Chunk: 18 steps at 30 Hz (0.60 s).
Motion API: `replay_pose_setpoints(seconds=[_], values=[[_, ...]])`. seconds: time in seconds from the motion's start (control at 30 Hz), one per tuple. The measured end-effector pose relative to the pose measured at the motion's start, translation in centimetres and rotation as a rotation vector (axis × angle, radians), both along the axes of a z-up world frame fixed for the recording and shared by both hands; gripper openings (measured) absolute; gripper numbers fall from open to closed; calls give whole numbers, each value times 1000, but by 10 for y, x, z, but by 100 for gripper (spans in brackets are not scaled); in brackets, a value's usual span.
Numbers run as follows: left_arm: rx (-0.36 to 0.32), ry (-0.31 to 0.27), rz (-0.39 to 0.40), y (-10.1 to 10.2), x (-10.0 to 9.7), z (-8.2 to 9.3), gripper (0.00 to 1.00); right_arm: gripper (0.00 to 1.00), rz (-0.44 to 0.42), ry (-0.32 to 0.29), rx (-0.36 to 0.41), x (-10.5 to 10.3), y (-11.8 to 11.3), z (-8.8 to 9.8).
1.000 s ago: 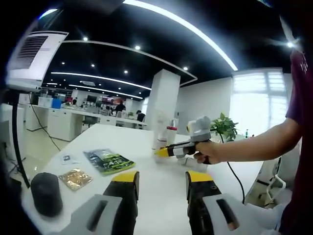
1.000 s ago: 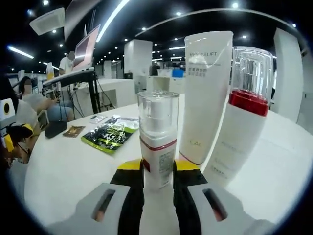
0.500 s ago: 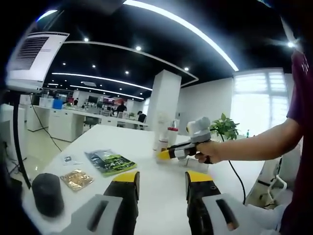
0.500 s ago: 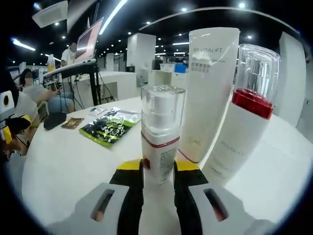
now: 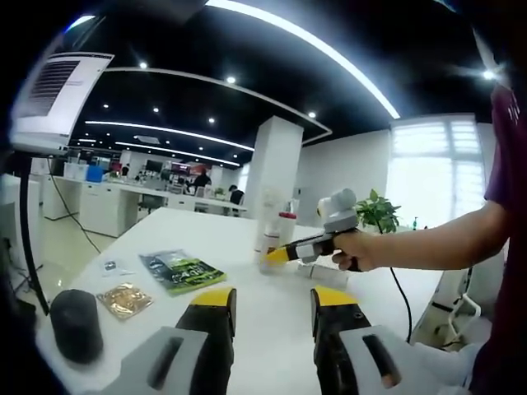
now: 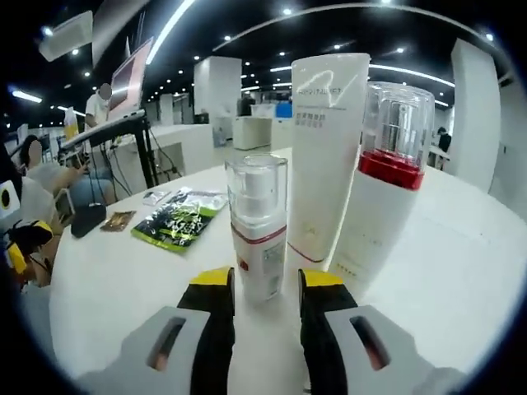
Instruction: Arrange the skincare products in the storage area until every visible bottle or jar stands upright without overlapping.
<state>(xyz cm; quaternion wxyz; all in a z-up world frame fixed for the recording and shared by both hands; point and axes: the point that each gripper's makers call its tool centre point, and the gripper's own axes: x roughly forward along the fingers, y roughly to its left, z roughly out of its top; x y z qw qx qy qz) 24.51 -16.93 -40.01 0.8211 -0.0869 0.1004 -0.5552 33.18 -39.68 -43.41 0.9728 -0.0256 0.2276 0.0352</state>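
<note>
A small white pump bottle (image 6: 258, 239) with a clear cap and red band stands upright on the white table (image 6: 115, 288). My right gripper (image 6: 268, 281) is open, its yellow-tipped jaws on either side of the bottle's base with a small gap. Just behind it stand a tall white tube (image 6: 325, 156) and a white bottle (image 6: 383, 206) with a red collar and clear cap. In the left gripper view these bottles (image 5: 276, 234) sit far off, with the right gripper (image 5: 276, 255) reaching them in a person's hand. My left gripper (image 5: 270, 300) hangs open over the table, holding nothing.
A green sachet (image 5: 181, 270), a gold sachet (image 5: 125, 299) and a dark round object (image 5: 76, 325) lie on the table's left side. A pale cylinder (image 5: 325, 275) lies below the hand. A monitor stand (image 6: 140, 140) rises past the far table edge.
My right jaws have spread apart off the small pump bottle, which now stands free. The right camera has drawn back slightly. The left gripper has stayed put.
</note>
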Motion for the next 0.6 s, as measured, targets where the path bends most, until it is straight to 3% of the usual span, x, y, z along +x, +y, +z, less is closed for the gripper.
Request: replay_pose_setpoints(seconds=[0.33,0.6], values=[[-3,2,-3,0,-1,0,37,28,-144,-1,85,-4,9,2],[-6,6,10,7,2,-2,37,29,-236,-9,65,6,4,3]])
